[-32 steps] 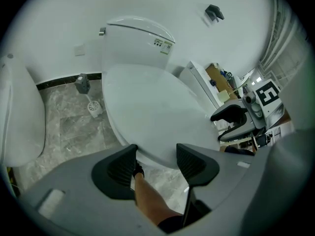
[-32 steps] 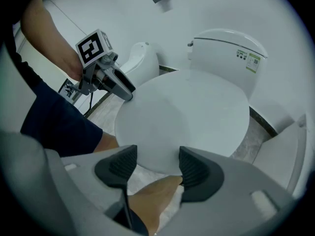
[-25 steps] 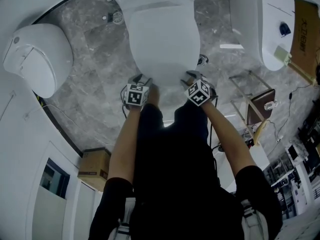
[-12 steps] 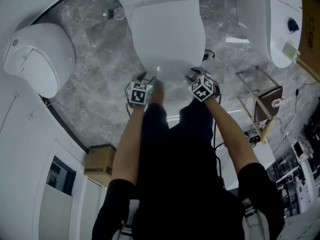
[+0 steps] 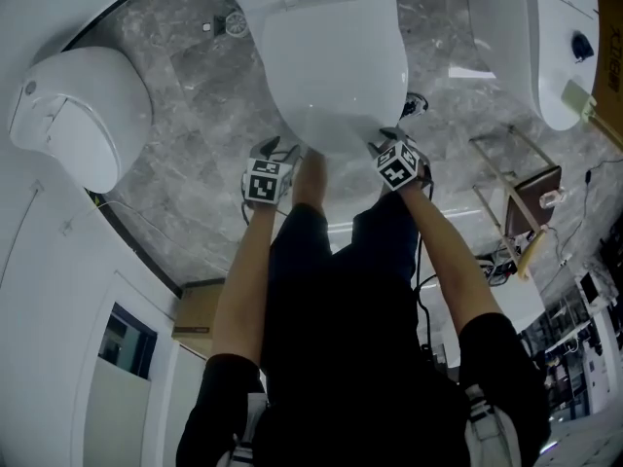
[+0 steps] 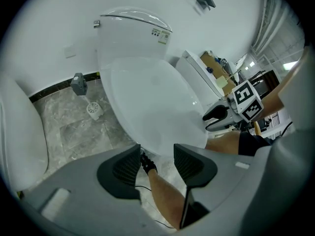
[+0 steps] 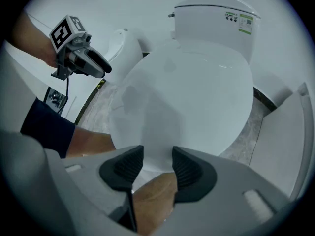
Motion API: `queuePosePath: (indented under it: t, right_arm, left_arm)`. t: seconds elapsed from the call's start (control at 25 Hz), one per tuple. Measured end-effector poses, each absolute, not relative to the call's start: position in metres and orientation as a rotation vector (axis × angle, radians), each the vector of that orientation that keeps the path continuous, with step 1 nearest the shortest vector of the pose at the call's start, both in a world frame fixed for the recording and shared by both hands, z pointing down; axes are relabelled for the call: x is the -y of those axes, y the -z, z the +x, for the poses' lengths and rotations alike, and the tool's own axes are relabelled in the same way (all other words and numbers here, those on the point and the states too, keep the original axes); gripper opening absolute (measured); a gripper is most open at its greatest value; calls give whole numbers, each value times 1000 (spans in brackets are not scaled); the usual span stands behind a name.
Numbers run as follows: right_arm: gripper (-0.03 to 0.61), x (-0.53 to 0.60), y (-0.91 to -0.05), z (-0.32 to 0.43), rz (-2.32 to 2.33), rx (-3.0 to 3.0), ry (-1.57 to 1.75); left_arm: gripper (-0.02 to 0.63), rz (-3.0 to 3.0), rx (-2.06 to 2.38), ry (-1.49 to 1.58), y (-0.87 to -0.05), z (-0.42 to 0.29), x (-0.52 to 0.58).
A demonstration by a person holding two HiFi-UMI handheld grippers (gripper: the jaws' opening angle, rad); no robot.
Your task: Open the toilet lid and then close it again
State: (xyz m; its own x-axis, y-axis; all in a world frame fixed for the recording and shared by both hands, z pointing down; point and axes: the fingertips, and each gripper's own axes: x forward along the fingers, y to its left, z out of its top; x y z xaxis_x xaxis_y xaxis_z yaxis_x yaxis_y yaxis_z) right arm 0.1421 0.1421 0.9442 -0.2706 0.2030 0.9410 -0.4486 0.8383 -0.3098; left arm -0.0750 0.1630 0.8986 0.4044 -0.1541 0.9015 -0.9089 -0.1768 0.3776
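The white toilet lid lies closed over the bowl, with the cistern behind it. Both grippers hang at the lid's front rim. My left gripper is at the rim's left side, its jaws open, with only floor and my leg between them in the left gripper view. My right gripper is at the rim's right side, also open. In the right gripper view the lid's front edge shows just beyond the pads, apart from them. Each gripper shows in the other's view: right, left.
A second toilet stands at the left and a third at the upper right. A toilet brush sits by the wall on the grey marble floor. A metal frame and a cardboard box are nearby. My legs stand just below the bowl.
Both grippers have sunk closer to the lid's front rim, the right one more and with a slight roll. The lid has not moved.
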Motion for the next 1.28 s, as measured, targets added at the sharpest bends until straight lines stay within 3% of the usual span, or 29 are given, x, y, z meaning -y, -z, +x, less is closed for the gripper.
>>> queuePosePath:
  t: [0.56, 0.68, 0.88, 1.16, 1.28]
  right_arm:
    - [181, -142, -973, 143, 276, 1723, -705]
    - [207, -142, -968, 140, 283, 1731, -752]
    - [207, -154, -928, 116, 212, 1782, -888]
    - [206, -133, -834, 85, 210, 1920, -822]
    - [138, -123, -793, 70, 223, 1969, -797]
  left_arm:
    - [222, 1630, 931, -922, -903, -77, -177]
    - [222, 1649, 912, -932, -896, -74, -179]
    - [222, 1694, 906, -954, -867, -74, -170]
    - [216, 1804, 948, -937, -797, -80, -128]
    - [191, 1870, 984, -891, -757, -87, -110]
